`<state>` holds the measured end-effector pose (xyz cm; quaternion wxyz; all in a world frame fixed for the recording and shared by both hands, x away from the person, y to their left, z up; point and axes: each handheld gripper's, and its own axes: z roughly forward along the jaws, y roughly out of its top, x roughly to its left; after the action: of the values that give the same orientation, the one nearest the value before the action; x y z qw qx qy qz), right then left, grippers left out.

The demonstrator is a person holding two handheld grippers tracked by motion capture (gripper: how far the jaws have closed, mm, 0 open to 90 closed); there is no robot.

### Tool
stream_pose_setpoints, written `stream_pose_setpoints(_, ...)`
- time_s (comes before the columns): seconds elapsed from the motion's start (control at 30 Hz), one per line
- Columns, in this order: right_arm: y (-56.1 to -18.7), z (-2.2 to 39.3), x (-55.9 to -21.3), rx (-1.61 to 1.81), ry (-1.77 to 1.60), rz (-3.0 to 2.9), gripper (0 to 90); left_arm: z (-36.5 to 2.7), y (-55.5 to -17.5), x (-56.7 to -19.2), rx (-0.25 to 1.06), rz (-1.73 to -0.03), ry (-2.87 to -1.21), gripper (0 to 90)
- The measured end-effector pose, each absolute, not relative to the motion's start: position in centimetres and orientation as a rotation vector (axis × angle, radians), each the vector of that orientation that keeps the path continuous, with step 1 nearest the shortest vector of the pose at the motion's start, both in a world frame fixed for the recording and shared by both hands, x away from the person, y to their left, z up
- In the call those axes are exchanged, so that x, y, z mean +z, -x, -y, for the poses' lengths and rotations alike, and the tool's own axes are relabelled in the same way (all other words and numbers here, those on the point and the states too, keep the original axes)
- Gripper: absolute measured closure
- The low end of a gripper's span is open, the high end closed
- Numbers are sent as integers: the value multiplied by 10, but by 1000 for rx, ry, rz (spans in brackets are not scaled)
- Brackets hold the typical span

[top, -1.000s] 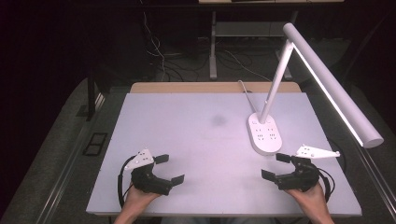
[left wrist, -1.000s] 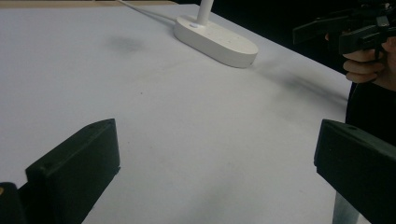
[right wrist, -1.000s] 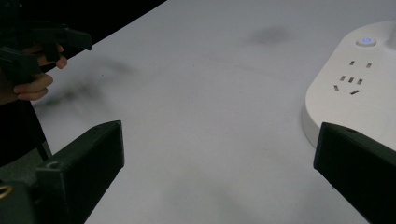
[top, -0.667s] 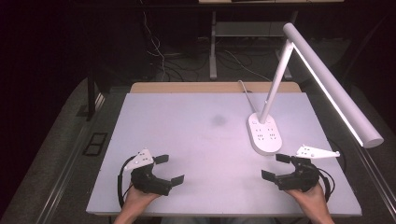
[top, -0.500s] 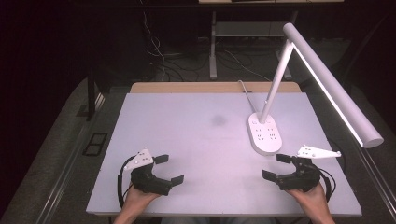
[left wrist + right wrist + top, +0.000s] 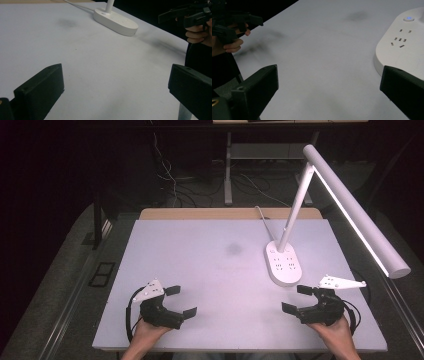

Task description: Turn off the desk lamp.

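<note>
Left gripper (image 6: 181,301): lower left of the high view, jaws spread wide, nothing between them.
Right gripper (image 6: 298,299): lower right, jaws just as wide, gripping nothing.
Table (image 6: 200,255): white top, bare between the two grippers.
Lamp (image 6: 283,265): white base with sockets at centre right, just above the right gripper; arm slants toward the upper right.
</note>
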<state>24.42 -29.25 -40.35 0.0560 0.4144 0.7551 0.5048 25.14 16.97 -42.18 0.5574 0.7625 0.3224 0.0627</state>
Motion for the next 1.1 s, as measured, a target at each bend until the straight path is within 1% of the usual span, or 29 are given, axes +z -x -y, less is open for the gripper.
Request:
stream_pose_setpoints(0.5, -251, 293, -389, 1489, -1258, -2332, 18, -170, -252, -422, 151, -762, -1806, 0)
stream_pose_setpoints(1.1, -273, 301, -362, 1449, -1234, -2353, 18, -171, -252, -422, 149, -774, -1793, 0)
